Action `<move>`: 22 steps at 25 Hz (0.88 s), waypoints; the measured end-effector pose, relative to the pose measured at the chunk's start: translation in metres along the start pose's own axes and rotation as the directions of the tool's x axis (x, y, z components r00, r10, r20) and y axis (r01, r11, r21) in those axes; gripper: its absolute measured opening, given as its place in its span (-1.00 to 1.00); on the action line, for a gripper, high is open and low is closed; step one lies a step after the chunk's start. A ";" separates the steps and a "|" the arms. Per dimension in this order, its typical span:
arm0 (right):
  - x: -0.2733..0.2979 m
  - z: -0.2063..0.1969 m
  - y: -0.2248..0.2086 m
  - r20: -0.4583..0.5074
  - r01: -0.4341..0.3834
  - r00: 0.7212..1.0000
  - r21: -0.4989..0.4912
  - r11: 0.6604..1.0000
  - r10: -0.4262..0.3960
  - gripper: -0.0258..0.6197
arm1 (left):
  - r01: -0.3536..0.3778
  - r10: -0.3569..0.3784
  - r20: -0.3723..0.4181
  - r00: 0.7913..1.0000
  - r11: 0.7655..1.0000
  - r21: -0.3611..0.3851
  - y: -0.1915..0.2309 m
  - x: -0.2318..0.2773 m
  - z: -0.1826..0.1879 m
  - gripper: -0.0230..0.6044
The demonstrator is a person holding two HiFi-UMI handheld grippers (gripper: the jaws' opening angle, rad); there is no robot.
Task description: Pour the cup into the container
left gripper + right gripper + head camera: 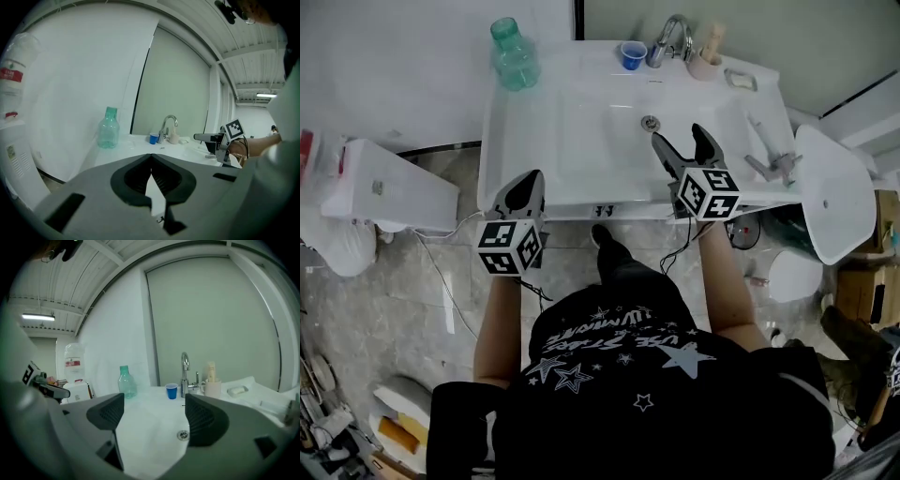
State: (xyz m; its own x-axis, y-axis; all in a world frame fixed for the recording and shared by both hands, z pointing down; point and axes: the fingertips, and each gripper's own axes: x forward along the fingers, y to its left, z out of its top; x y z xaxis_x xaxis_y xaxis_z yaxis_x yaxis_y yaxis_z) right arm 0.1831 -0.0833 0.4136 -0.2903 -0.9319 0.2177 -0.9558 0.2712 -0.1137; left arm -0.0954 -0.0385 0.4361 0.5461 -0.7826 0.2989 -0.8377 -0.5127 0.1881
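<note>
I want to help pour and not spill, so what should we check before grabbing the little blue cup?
1. Blue cup standing upright beside the faucet: ok.
2. Right gripper ready to grab, jaws apart and nothing between them: ok.
3. Left gripper free, jaws together and holding nothing: ok.
4. Way across the sink to the cup clear: ok.
5. Something inside the cup to pour: cannot tell.
6. Bottle, likely the container, open on top: cannot tell.
</note>
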 end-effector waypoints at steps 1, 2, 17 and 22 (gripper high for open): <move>0.013 0.003 -0.005 -0.003 -0.007 1.000 -0.004 1.000 0.007 0.31 | -0.012 0.012 0.001 1.000 1.000 -0.003 0.006 0.008 0.004 -0.89; 0.025 0.006 -0.010 -0.008 -0.013 1.000 -0.007 1.000 0.013 0.30 | -0.022 0.022 0.001 1.000 1.000 -0.008 0.011 0.016 0.008 -0.89; 0.167 0.014 -0.058 -0.074 -0.094 0.993 -0.072 0.993 0.089 0.24 | -0.141 0.141 -0.001 0.990 0.990 -0.016 0.067 0.112 0.056 -0.89; 0.205 -0.007 -0.060 -0.099 -0.103 0.991 -0.089 0.991 0.095 0.19 | -0.176 0.175 -0.021 0.984 0.984 -0.025 0.082 0.131 0.057 -0.89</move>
State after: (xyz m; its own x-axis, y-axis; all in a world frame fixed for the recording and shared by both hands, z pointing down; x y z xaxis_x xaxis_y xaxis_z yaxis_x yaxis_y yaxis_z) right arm 0.1802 -0.2886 0.4719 -0.3826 -0.8736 0.3008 -0.9210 0.3864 -0.0492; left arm -0.0926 -0.2034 0.4373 0.3904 -0.8528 0.3468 -0.9206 -0.3579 0.1562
